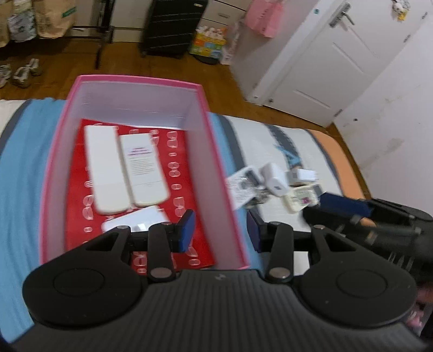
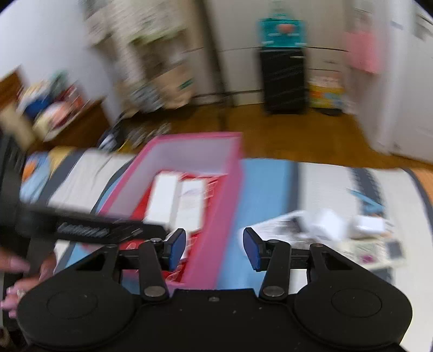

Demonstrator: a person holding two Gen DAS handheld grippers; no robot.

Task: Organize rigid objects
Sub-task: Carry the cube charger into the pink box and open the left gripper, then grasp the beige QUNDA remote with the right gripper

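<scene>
A pink box [image 1: 222,173] with white inner walls stands on a striped bed cover [image 1: 24,168]. On its red patterned floor lie two long white flat cases [image 1: 105,168] side by side and a smaller white item [image 1: 135,220]. My left gripper [image 1: 220,230] is open and empty, straddling the box's right wall. A pile of small white boxes and packets [image 1: 276,181] lies on the bed right of the box. My right gripper [image 2: 213,247] is open and empty above the box's near right corner [image 2: 216,216]; the pile [image 2: 338,232] is to its right. The right wrist view is blurred.
The other gripper's blue pad and black body [image 1: 365,216] reach in at the right of the left wrist view. A black suitcase [image 1: 173,24], a white door [image 1: 319,59], shoes [image 1: 24,71] and wooden floor lie beyond the bed. A hand [image 2: 16,270] shows at the left.
</scene>
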